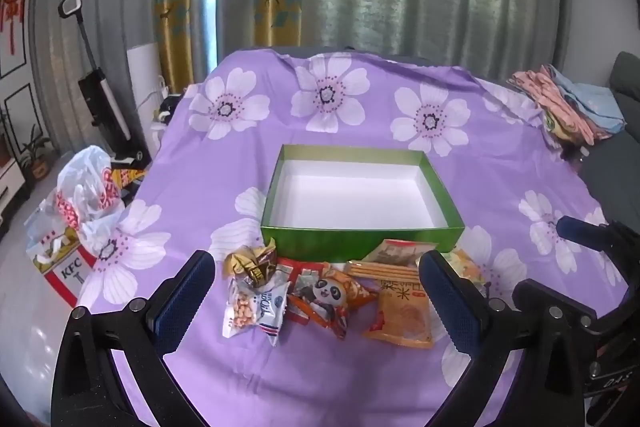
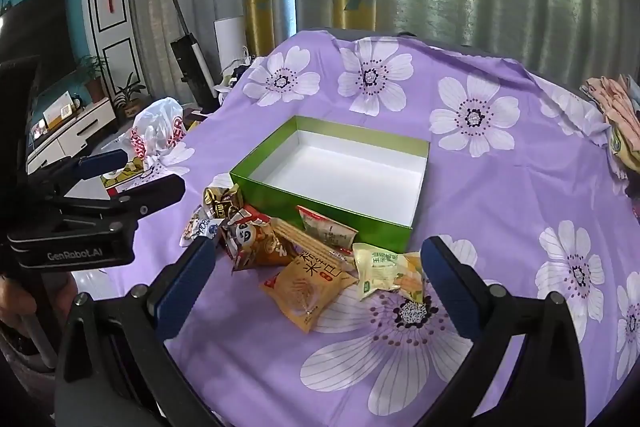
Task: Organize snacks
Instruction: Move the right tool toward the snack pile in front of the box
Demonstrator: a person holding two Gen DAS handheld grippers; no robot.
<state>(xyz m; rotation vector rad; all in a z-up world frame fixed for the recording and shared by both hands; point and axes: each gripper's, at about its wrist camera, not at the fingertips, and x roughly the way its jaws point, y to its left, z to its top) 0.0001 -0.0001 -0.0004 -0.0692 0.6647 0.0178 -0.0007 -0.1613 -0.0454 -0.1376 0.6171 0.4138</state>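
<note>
Snack packets, incl. orange rice-cracker pack point(image 2: 308, 291), panda pack point(image 1: 330, 293) & peanut pouch point(image 1: 254, 307), are lying heaped on the purple cloth point(image 2: 500, 195) just in front of the empty green box point(image 1: 362, 237), touching its near wall. Left gripper point(image 1: 320, 291) & right gripper point(image 2: 316, 287) are both hovering w/ jaws spread wide, holding nothing. Packs are likely light, crinkly, slippery, contents crushable, so pinching a sealed edge is probably best; overlapping packs & box wall are crowding access, folded clothes point(image 1: 576, 103) sitting well apart.
</note>
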